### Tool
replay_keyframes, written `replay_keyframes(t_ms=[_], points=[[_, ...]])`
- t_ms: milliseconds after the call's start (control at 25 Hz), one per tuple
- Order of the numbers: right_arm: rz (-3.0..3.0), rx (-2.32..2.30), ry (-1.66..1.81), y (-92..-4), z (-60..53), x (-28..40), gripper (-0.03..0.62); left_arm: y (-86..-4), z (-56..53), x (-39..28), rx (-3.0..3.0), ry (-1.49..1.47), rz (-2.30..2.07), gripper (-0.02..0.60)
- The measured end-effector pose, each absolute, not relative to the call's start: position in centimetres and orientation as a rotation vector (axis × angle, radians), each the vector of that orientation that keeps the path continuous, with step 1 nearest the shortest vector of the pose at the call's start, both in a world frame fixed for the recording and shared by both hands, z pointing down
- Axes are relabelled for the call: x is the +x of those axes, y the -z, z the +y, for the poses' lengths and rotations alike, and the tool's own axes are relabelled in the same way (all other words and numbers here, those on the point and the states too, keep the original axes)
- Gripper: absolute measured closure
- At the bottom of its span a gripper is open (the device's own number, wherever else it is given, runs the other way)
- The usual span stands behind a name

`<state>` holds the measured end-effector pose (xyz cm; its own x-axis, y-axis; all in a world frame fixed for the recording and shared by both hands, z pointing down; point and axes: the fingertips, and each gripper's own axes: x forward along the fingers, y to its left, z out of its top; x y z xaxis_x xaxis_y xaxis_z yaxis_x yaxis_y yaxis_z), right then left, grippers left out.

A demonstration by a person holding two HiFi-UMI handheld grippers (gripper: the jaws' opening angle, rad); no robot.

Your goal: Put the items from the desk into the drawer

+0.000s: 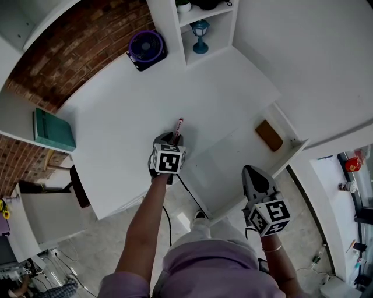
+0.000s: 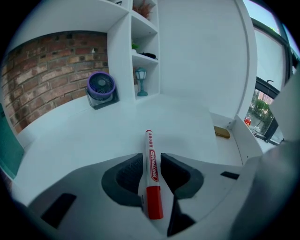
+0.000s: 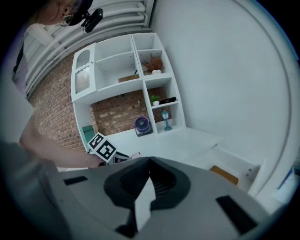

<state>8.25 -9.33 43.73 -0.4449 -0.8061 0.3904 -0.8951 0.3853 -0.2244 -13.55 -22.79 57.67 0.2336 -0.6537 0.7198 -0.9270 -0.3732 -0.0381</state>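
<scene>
Red-capped whiteboard marker (image 2: 152, 168), over the desk (image 1: 116, 128) left of the open drawer (image 1: 233, 157): we log it clamped in the left gripper (image 2: 151, 176). Brown block (image 1: 269, 135): inside the drawer. Right gripper (image 3: 149, 180), beside the drawer's front: jaws together, empty.

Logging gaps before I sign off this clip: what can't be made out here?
- Brown thing in the drawer: too small in every view to identify.
- Marker: head view shows only its tip; the left tongs cover the rest.
- Drawer's front: head view, behind the right tongs.
- Pot on the shelf: cut by head view's top edge.
</scene>
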Motion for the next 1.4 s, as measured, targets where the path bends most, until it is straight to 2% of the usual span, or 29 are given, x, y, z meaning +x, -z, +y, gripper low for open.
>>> replay_keyframes(t_ms=[440,760,1400], points=[[-2.419,1.526,-0.608,-43.8,-9.1,8.7,0.589,-57.7,-22.5,-12.9,2.126,-0.926,-1.411,0.509],[-2.407,1.547,-0.611,-43.7,-8.4,9.5,0.591,-57.3,-22.1,-12.3,2.127,-0.904,-1.413,0.515],[-2.372,1.649,-0.607,-43.1,-6.6,11.6,0.589,-52.7,-18.8,-4.3,2.332,-0.81,-1.261,0.515]])
